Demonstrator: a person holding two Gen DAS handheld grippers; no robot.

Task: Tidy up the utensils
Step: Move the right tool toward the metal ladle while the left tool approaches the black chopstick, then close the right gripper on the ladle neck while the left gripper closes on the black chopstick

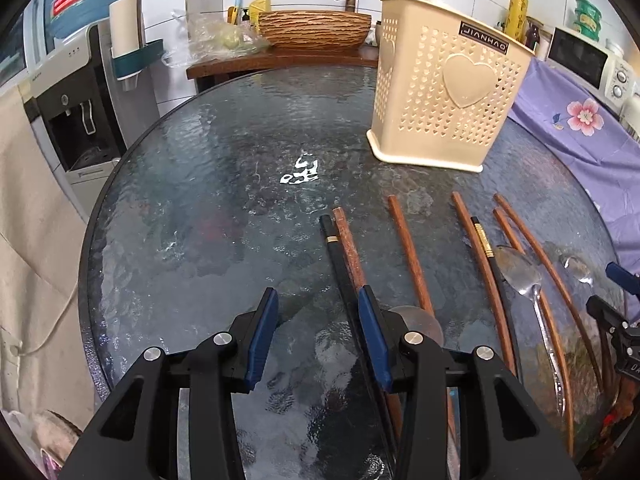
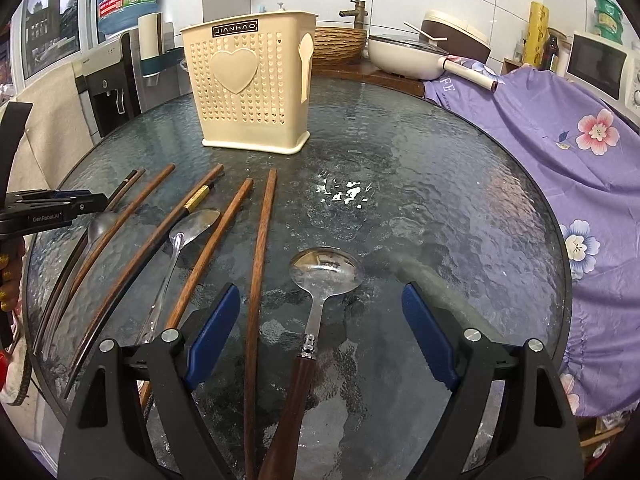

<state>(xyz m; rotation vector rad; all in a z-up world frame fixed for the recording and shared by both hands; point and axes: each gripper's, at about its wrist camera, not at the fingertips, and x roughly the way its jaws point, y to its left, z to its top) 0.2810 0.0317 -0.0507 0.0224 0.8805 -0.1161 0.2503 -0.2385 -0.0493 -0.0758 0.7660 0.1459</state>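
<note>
A: Right gripper (image 2: 320, 336): jaws wide apart, empty. The wooden-handled spoon (image 2: 316, 320) lies between them, with one brown chopstick (image 2: 260, 264) just inside the left finger. Advise closing on the spoon's neck alone, squarely, keeping the chopstick out.

B: Left gripper (image 1: 318, 336)?

A: Parted, holding nothing. The black chopstick (image 1: 340, 264) and a brown one run just beside its right finger.

B: Destination?

A: The cream holder (image 2: 248, 92) stands upright, well beyond the row of utensils on the glass table (image 2: 440, 208).
</note>
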